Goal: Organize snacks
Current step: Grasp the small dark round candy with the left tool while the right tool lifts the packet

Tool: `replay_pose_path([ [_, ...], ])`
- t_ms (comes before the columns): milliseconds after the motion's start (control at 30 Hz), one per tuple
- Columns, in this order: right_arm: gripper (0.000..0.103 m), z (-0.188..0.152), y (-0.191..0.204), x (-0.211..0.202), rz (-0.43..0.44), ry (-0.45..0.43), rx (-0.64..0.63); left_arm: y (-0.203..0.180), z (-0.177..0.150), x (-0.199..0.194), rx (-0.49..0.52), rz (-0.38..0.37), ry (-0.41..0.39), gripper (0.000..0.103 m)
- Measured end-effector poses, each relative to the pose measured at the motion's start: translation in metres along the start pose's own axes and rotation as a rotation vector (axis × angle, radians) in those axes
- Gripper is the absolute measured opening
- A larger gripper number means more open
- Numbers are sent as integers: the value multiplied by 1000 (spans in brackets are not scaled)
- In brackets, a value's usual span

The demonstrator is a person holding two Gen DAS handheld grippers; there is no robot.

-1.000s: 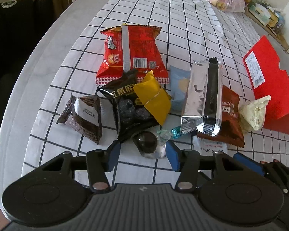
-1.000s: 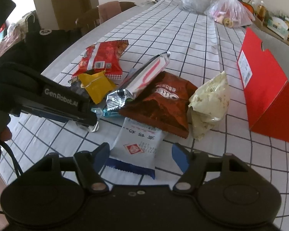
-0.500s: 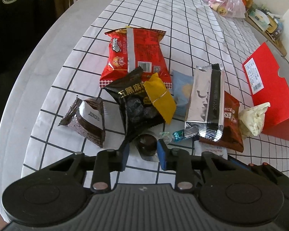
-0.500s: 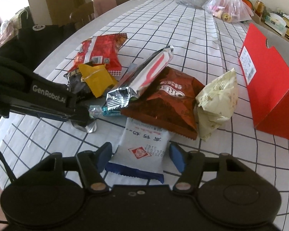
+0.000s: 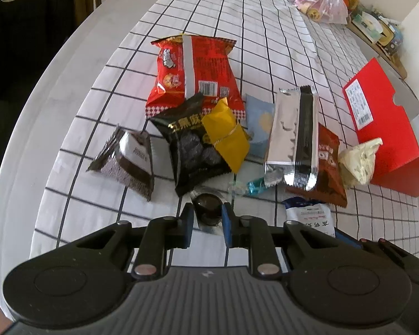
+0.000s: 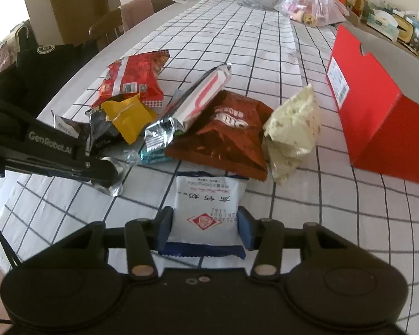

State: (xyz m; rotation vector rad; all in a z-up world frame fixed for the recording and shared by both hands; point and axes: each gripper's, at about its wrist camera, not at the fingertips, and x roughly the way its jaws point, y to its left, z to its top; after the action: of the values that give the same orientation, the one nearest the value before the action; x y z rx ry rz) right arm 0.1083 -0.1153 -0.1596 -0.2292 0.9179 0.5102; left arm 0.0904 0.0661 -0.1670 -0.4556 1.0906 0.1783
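A pile of snack packets lies on the checked tablecloth (image 5: 265,42): a red bag (image 5: 194,68), a black bag (image 5: 191,145), a yellow packet (image 5: 226,136), a silver packet (image 5: 293,136), a brown Oreo bag (image 6: 226,134) and a cream packet (image 6: 290,131). My left gripper (image 5: 207,222) is shut on a small dark round snack in clear wrap (image 5: 208,209), low over the table. My right gripper (image 6: 204,227) has its pads against both sides of a white and blue packet (image 6: 205,212). The left gripper also shows in the right wrist view (image 6: 109,171).
An open red box (image 6: 377,106) stands at the right. A dark striped triangular packet (image 5: 128,162) lies left of the pile. Plastic bags (image 6: 312,8) sit at the table's far end. A chair (image 6: 120,25) and a dark garment are beyond the left edge.
My left gripper closed on the dark round snack. My right gripper moved forward over the white and blue packet and narrowed onto its sides.
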Motion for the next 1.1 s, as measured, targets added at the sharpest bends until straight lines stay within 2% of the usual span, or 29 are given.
replay_pose_path([
  [200, 47, -10, -3, -14, -2, 0, 32, 4, -11, -7, 13, -17, 23, 20],
  [533, 47, -13, -16, -51, -49, -62, 88, -5, -14, -24, 81, -64, 15, 9],
  [700, 47, -13, -23, -60, -72, -74, 114, -8, -11, -24, 104, -53, 18, 9],
  [800, 47, -16, -24, -60, -77, -75, 125, -2, -11, -20, 85, -61, 46, 10],
  [833, 47, -17, -24, -60, -78, -73, 128, -1, -10, -19, 79, -63, 55, 12],
  [900, 47, -18, -25, -60, -79, -70, 134, -1, -10, -17, 74, -56, 62, 23],
  [967, 47, -20, -26, -61, -83, -69, 137, -1, -10, -14, 59, -59, 66, 55],
  [1000, 47, -21, -27, -62, -85, -70, 137, 0, -11, -14, 50, -56, 61, 63],
  [1033, 47, -22, -28, -63, -87, -70, 139, 0, -11, -14, 44, -50, 48, 67],
  [1100, 47, -24, -30, -63, -92, -68, 147, -4, -12, -10, 65, -12, 40, 67],
])
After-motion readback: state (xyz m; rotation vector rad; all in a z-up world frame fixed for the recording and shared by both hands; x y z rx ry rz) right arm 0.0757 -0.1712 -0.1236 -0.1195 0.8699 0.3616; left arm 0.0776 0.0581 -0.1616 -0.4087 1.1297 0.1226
